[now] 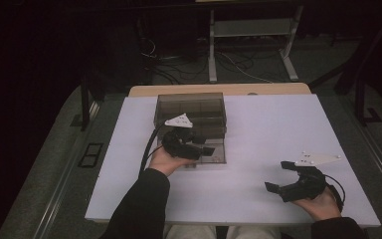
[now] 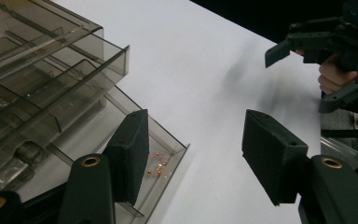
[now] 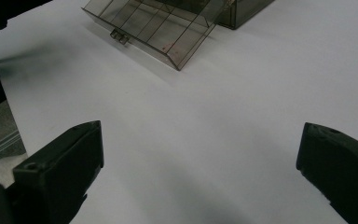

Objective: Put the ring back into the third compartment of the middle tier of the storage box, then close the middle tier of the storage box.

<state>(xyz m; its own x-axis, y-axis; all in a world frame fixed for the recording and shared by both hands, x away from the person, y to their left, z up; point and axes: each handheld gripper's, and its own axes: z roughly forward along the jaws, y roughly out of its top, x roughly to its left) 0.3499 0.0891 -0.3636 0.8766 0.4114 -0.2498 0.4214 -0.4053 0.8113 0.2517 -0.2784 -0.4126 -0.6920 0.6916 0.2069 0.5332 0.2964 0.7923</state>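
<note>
A smoky clear drawer box stands at the back middle of the white table. One flat drawer is pulled out toward the person, with dividers inside. A few tiny gold pieces lie in its front corner. My left gripper hovers over that drawer, open, nothing between its pads. My right gripper rests near the front right of the table, open wide and empty, pointing toward the box.
A wooden strip edges the table's far side. Beyond it on the floor stand a pale metal frame and loose cables. White tabletop stretches between the drawer and the right gripper.
</note>
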